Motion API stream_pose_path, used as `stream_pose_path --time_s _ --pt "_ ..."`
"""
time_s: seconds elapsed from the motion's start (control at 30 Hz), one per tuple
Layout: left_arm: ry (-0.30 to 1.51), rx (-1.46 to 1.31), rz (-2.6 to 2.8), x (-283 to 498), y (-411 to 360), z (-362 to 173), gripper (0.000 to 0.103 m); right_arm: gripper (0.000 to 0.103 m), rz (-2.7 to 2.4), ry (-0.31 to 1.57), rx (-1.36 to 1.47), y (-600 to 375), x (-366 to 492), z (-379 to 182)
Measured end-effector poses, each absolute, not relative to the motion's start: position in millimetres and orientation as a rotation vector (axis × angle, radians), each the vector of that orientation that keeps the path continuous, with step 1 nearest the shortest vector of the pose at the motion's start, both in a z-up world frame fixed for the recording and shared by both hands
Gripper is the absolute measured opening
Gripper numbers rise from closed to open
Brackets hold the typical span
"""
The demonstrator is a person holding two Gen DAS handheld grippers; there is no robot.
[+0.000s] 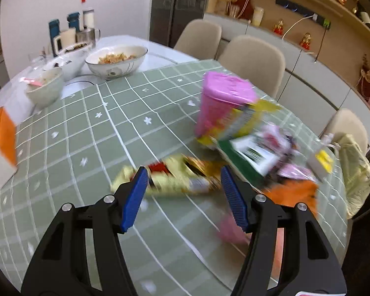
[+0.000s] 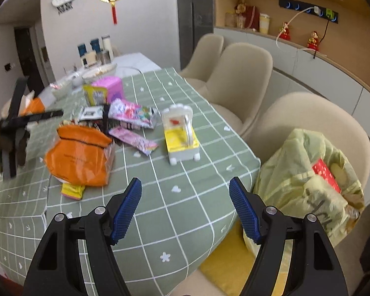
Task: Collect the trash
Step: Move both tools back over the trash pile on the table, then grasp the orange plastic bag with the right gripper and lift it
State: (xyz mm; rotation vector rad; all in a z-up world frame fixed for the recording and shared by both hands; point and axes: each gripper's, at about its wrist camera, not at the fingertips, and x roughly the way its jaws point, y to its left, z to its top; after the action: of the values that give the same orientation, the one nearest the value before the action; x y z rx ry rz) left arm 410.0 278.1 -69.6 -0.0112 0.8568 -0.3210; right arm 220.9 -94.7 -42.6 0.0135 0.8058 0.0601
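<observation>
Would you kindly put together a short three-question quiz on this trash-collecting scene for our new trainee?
1. True or false: the left gripper is shut on a wrapper.
2. Which item stands upright at the back of the pile? A) pink box B) orange bag C) gold wrapper
3. Fill in: the pale green bag lies on a ____ beside the table.

Key: 1. False, its jaws stand open. 2. A. 3. chair.
</observation>
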Motion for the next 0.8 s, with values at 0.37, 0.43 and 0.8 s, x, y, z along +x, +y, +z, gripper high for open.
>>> stream_pose_path --time_s 0.37,0.43,0.8 --pt "1.05 -0.174 -0.432 446 297 -113 0.059 0.07 0.114 0.851 0.063 -91 229 -52" --pt "1.065 -0.175 -0.469 423 294 -112 0.059 0.07 0.139 0.878 0.115 -90 237 -58" --pt "1.068 -0.286 -0.495 321 284 -102 0.059 0.07 0.4 0.962 0.027 -9 284 -75"
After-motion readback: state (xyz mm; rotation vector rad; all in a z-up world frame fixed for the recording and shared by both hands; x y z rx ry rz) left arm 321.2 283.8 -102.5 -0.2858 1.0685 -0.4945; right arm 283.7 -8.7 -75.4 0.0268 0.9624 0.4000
